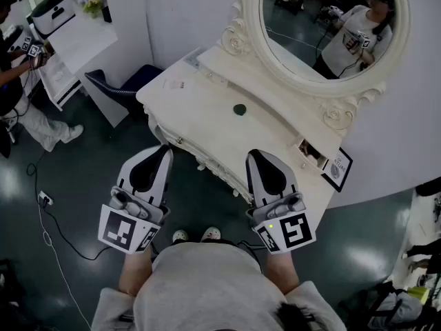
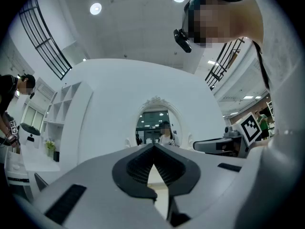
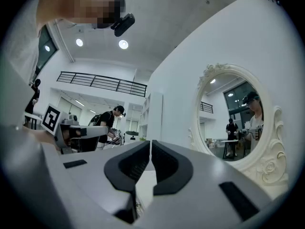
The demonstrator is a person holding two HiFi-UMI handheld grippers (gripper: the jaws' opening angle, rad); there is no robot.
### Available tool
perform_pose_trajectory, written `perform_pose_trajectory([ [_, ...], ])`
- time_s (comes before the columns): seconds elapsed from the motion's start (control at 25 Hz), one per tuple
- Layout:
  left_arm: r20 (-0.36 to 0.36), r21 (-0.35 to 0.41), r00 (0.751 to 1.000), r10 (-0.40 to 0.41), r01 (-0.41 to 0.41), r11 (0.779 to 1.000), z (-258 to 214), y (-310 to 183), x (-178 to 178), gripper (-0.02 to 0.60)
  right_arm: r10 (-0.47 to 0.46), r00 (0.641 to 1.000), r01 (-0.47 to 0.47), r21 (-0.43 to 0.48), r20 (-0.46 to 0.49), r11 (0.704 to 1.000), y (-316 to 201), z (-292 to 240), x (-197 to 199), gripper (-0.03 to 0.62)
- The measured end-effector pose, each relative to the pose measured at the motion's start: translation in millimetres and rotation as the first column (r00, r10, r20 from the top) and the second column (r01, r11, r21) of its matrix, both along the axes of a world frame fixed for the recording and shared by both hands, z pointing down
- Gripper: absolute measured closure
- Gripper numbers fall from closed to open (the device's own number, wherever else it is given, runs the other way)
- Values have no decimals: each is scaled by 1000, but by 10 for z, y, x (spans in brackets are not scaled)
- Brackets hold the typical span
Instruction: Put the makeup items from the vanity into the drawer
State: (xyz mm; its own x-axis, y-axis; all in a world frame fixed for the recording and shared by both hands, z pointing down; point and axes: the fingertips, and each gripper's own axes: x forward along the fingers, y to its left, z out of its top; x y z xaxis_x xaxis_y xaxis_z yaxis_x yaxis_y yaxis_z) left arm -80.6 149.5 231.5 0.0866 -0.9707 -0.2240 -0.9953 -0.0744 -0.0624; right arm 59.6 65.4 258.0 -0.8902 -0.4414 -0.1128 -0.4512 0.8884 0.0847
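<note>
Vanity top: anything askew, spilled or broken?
Nothing stands out. One small dark round item sits on the vanity; a framed card stands at its right end.

My left gripper [image 1: 164,149] and right gripper [image 1: 253,154] read pale grey to me, with black ribbed jaw linings, and each carries a cube of black-and-white square markers. The vanity [image 1: 200,119] is creamy white, and its mirror frame [image 1: 238,41] is the same cream with carved scrollwork. The small round item [image 1: 239,109] is dark green, the floor [image 1: 83,205] a glossy dark teal and the chair [image 1: 127,81] navy.
</note>
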Motion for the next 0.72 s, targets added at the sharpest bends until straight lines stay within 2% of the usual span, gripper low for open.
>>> perform_pose_trajectory([
  [0.52,4,16,1000,-1,1,1000,-45,-4,118,566,-11,1000,11,5,10,1000,10,-14,85,566],
  [0.72,10,18,1000,-7,7,1000,-49,-52,190,566,-14,999,15,-12,43,1000,-68,-1,157,566],
])
